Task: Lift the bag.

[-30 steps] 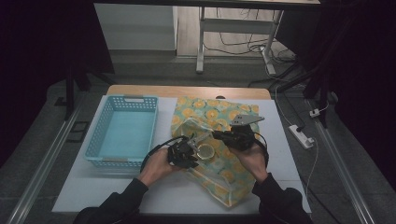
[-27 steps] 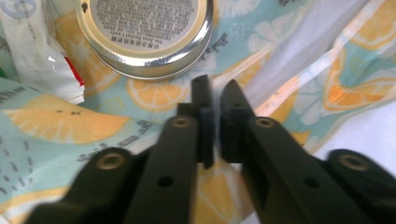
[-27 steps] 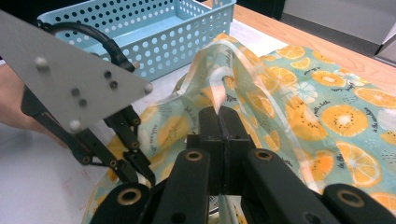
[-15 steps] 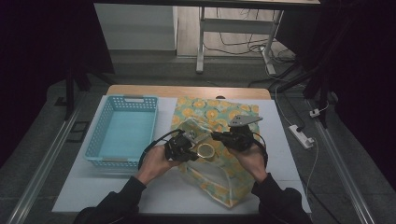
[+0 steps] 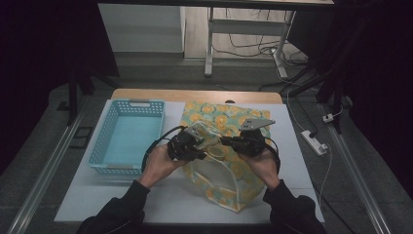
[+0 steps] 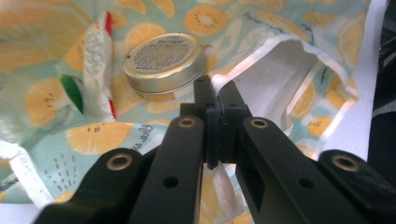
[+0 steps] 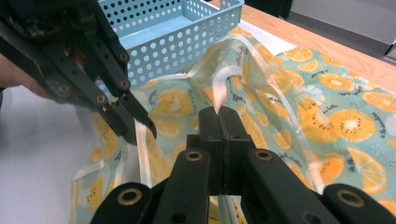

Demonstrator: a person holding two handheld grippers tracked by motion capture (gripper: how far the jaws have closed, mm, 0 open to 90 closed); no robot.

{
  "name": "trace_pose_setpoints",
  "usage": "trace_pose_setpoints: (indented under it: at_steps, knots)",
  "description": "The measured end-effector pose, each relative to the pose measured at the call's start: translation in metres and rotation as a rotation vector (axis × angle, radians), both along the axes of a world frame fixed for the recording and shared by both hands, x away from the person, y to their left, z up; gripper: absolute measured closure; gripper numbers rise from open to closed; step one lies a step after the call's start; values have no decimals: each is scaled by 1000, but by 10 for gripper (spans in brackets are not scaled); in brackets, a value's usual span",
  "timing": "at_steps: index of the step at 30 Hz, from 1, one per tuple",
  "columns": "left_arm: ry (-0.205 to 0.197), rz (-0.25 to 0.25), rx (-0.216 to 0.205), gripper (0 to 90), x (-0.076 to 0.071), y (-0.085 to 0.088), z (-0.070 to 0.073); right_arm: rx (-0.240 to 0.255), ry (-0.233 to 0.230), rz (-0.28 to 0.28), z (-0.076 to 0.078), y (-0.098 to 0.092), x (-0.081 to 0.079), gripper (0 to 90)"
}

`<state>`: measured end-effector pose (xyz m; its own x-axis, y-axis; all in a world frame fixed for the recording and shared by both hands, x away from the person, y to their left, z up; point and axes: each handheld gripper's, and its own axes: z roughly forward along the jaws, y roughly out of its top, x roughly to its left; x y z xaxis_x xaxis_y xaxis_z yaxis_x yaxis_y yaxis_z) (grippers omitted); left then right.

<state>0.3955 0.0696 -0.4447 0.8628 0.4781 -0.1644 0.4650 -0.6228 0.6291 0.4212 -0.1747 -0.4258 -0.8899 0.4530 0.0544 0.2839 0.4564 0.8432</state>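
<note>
A bag printed with orange slices (image 5: 220,115) lies on the white table (image 5: 165,197), its mouth held open between my two grippers. My left gripper (image 5: 205,145) is shut on the bag's pale-trimmed rim (image 6: 261,51), seen between the closed jaws in the left gripper view. Just beyond them, a round gold tin (image 6: 166,61) and a white packet with red and green marks (image 6: 96,70) rest on the bag's lining. My right gripper (image 5: 226,142) is shut on a translucent handle strap (image 7: 224,77). In the right gripper view the left gripper (image 7: 140,130) pinches another strap nearby.
An empty light-blue perforated basket (image 5: 104,146) stands on the table left of the bag, close to the left hand; its wall (image 7: 196,44) sits right behind the bag's edge. A wooden strip (image 5: 195,95) runs along the table's far side. A power strip (image 5: 314,142) lies on the floor to the right.
Both grippers stay shut on the bag. The left one has drifted a little farther from the person, pulling its side of the bag's mouth up and wider.
</note>
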Motion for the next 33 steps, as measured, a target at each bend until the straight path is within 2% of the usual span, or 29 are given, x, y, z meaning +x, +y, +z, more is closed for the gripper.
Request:
trace_pose_setpoints:
  at_steps: [4,11,16,22,26,29,33]
  knots:
    - [15,22,-40,895,3,6,12,2,2,5,4,0,1,894]
    - [22,21,-67,896,10,16,35,0,-3,30,15,6,3,895]
    - [20,42,-50,895,15,21,54,3,-15,33,27,8,5,895]
    - [-13,63,-36,895,20,23,76,9,-29,47,44,12,6,896]
    - [-40,89,-67,895,23,28,92,23,-34,56,56,14,8,896]
    - [-47,89,-111,895,24,31,101,33,-40,60,65,16,10,896]
    - [-55,85,-141,895,28,34,113,37,-47,67,75,18,12,897]
